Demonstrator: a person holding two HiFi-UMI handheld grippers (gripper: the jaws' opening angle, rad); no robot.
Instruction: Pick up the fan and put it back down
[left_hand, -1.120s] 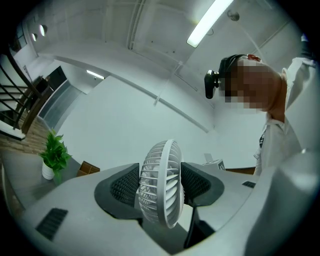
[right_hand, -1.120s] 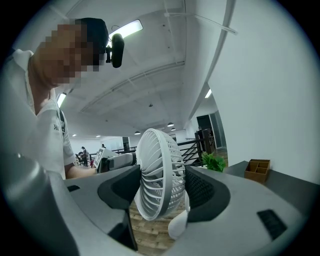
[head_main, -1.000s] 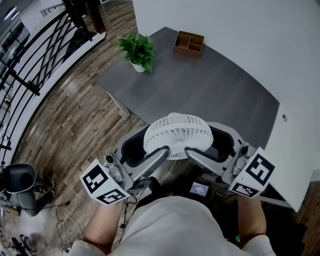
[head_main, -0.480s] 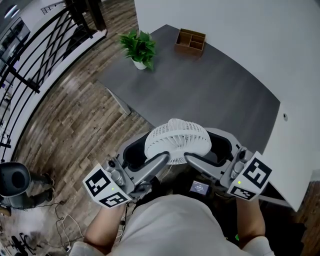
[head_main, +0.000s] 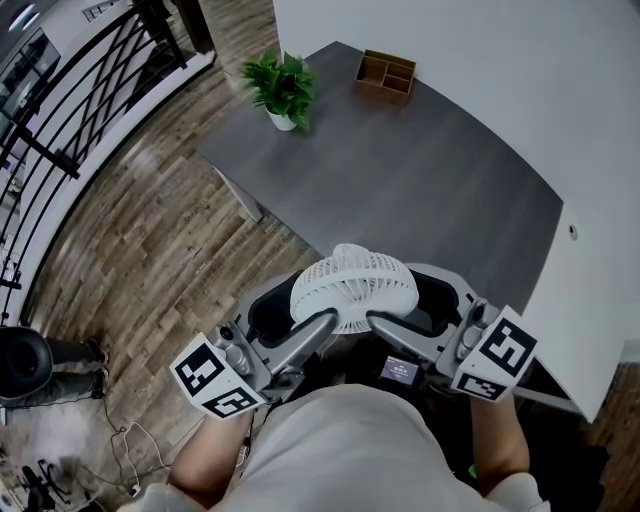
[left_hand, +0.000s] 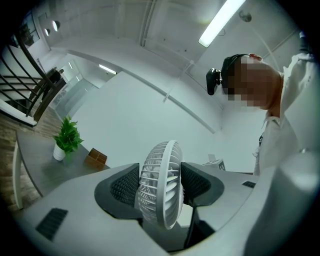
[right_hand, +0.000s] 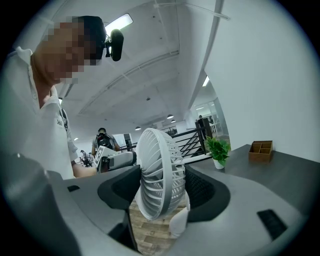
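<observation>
Head view has the white fan (head_main: 355, 288) up in the air close in front of the person's chest, at the near edge of the grey surface (head_main: 430, 190) and not resting on it; the left gripper (head_main: 290, 305) comes in from the lower left and the right gripper (head_main: 425, 300) from the lower right, each taking one side of the round grille; in the left gripper view the fingers (left_hand: 125, 186) are closed on the fan's head, one dark ribbed pad on each flat face of the grille, the disc seen nearly edge-on between them; the right gripper view shows the same pinch from the other side, with wooden floor visible below the fan; far across the surface a small potted plant (head_main: 282, 85) stands near the left corner, and a wooden organiser (head_main: 386, 73) sits beside the wall, well apart from the fan.
</observation>
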